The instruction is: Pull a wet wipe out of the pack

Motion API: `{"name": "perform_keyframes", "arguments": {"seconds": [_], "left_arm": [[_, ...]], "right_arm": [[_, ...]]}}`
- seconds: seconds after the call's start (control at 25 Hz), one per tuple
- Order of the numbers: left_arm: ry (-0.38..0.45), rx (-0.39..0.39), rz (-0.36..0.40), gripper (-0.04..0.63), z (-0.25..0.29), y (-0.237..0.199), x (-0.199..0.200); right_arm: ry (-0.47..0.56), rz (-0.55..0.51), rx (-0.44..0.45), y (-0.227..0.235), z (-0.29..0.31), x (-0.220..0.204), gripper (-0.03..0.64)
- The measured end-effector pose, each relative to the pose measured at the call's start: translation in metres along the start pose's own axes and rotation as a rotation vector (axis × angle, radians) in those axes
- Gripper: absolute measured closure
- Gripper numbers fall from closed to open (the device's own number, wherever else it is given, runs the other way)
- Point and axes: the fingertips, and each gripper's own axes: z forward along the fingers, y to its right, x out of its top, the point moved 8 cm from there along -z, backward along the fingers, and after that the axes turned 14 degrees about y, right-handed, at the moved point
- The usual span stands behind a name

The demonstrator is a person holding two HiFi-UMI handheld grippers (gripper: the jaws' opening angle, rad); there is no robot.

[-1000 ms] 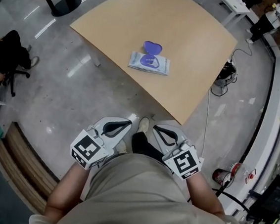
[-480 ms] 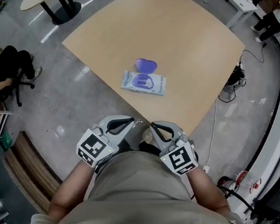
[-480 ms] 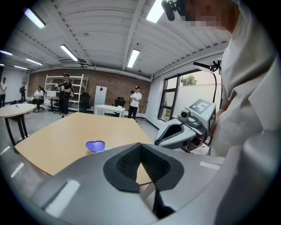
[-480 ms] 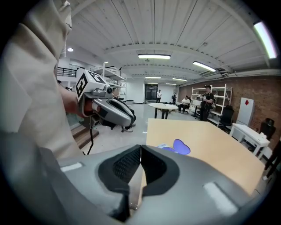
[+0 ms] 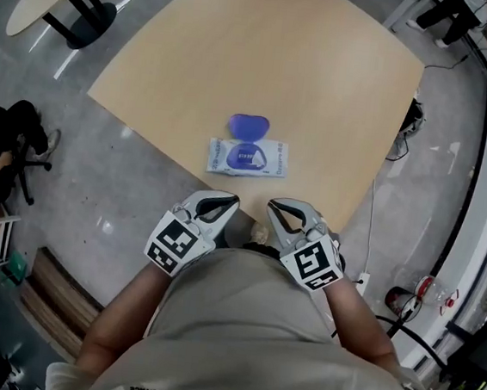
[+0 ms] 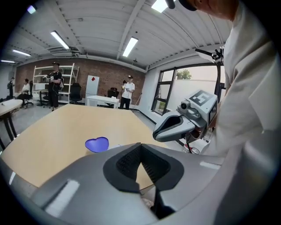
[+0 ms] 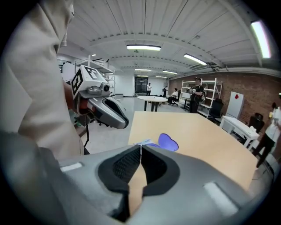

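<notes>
Left gripper (image 5: pixel 226 202) and right gripper (image 5: pixel 274 207) nearer pack (image 5: pixel 248 157), jaws together; pack lies crosswise, lid (image 5: pixel 250 126) flipped away

The desk (image 5: pixel 324 86) is viewed steeply from above in the head view, from just beyond its near corner. Each gripper view is taken low and close behind its own jaws, facing across the desk top. The purple lid (image 5: pixel 249 126) is shared by all three views.
</notes>
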Motion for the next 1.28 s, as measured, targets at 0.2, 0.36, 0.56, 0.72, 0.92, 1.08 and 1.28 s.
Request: {"name": "perform_keyframes", "arguments": {"seconds": [0.2,0.36,0.56,0.72,0.92,1.08,1.28], "left_arm": [[-0.059,-0.062,-0.009,0.591,0.014,-0.039,-0.016],[-0.088,-0.107,-0.001,0.591,0.022,-0.063,-0.026],[-0.114,-0.15,0.01,0.591,0.032,-0.087,-0.036],[-0.145,-0.188,0.011,0.591,0.042,-0.098,-0.046],[-0.183,-0.217,0.002,0.591,0.053,-0.113,-0.065],[-0.218,-0.221,0.0,0.591,0.06,-0.122,-0.077],[-0.238,-0.229,0.018,0.591,0.068,-0.133,-0.083]], "right_arm": [[-0.086,0.002,-0.037,0.014,0.031,-0.011,0.601],[-0.143,0.004,-0.066,0.02,0.051,-0.022,0.601],[-0.196,0.057,-0.112,0.031,0.074,-0.041,0.601],[-0.256,0.091,-0.155,0.039,0.085,-0.057,0.601],[-0.303,0.091,-0.171,0.047,0.101,-0.067,0.6],[-0.329,0.112,-0.187,0.052,0.111,-0.073,0.595],[-0.354,0.123,-0.184,0.053,0.123,-0.077,0.566]]}}
